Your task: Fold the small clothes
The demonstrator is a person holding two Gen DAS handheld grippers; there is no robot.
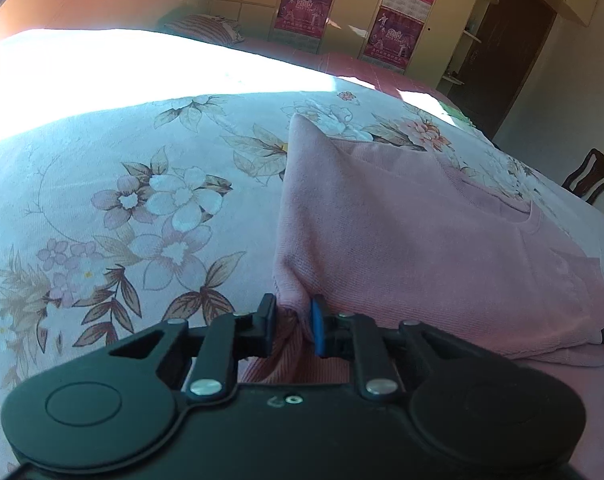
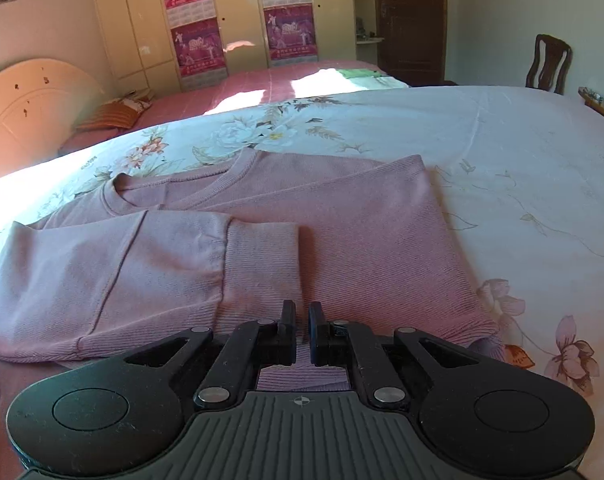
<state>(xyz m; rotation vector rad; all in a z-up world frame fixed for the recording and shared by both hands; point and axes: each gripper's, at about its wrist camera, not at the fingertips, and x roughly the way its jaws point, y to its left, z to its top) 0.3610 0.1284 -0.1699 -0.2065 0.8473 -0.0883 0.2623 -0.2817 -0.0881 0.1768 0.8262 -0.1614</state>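
Note:
A pink knit sweater (image 2: pixel 342 240) lies on the floral bedsheet (image 2: pixel 522 168), its left sleeve folded across the body with the ribbed cuff (image 2: pixel 262 264) near the middle. In the left wrist view my left gripper (image 1: pixel 294 320) is shut on a bunched edge of the sweater (image 1: pixel 402 248) and lifts that side a little off the sheet (image 1: pixel 142 200). My right gripper (image 2: pixel 301 320) hovers over the sweater's near hem, jaws nearly closed with a narrow gap; whether cloth is pinched between them does not show.
A second bed with a red cover (image 2: pixel 242 84) and a striped pillow (image 2: pixel 110 114) lies beyond. Wardrobes with posters (image 2: pixel 198 20), a dark door (image 2: pixel 410 16) and a wooden chair (image 2: pixel 548 62) stand at the back. Bright sunlight washes out the sheet's far left (image 1: pixel 102 64).

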